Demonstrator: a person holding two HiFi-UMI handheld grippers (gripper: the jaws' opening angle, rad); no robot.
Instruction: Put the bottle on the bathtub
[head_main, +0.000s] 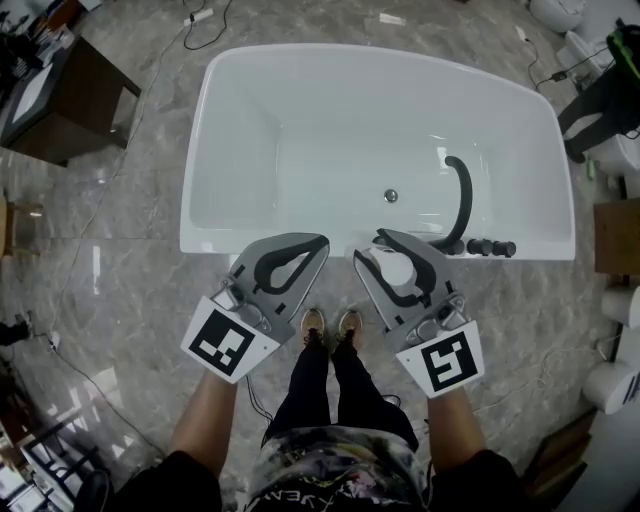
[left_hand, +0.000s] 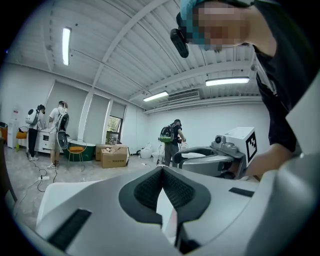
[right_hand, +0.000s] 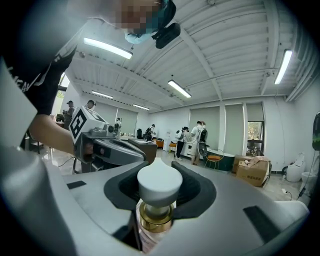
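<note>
- Closest in, the person's shoes (head_main: 330, 325) stand on the marble floor (head_main: 120, 260), toes toward the tub, with both arms held out in front.
- The left gripper (head_main: 318, 243) has its jaws pressed together with nothing between them; its tips reach the near rim and it plays no part in the carry.
- The right gripper (head_main: 383, 242) is clamped on the bottle (head_main: 392, 268), pads round the neck just under the white cap, with a gold collar showing below in the right gripper view.
- The bottle stands upright in that grip, long axis vertical and cap up, so it could be set on its base without being tipped.
- What matters for the move is that the bottle sits right at the near rim of the bathtub (head_main: 210, 242), toward that rim's right end. The rim lies under and just ahead of the jaw tips. From above I can't tell how high the base hangs over it.
- The right hand is the one carrying it; the left is only alongside.
- Just to the right along the same rim sit the black tap knobs (head_main: 490, 246), which I'd keep clear of.
- Beyond them the black spout (head_main: 462, 195) arches over the white basin, with the drain (head_main: 391, 196) at the middle of the bottom.
</note>
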